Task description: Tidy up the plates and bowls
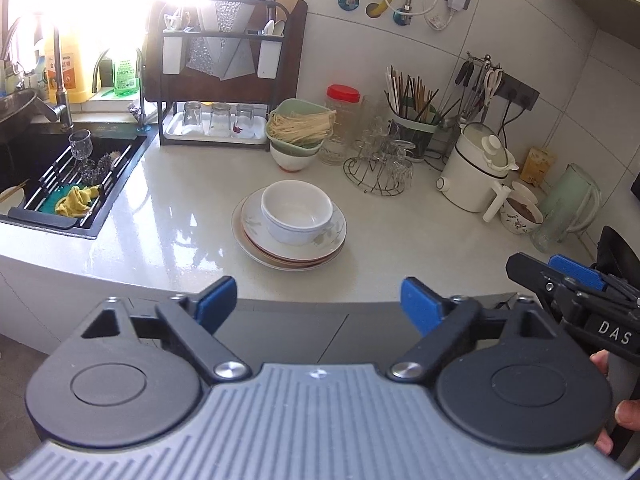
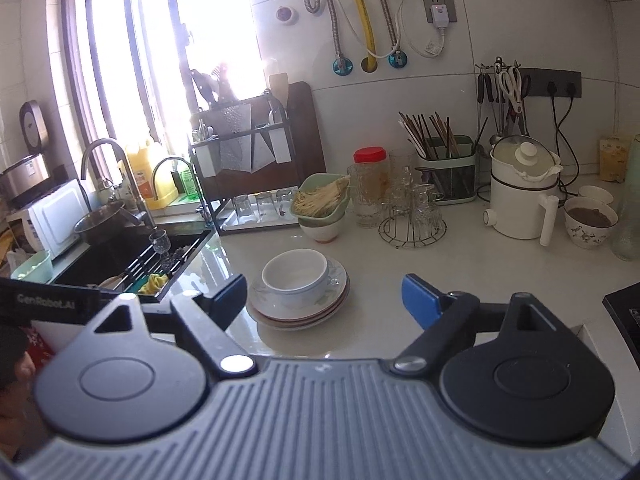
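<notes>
The white ceramic bowl [image 1: 297, 213] sits upright on a low stack of round, pale plates with reddish rims [image 1: 294, 254] in the middle of the glossy white counter [image 1: 160, 220], straight ahead of both grippers and well beyond their fingertips. The left gripper [image 1: 316, 306] and right gripper [image 2: 324, 300] both stand wide apart and empty; judging by its view, the right gripper seems somewhat nearer the stack
</notes>
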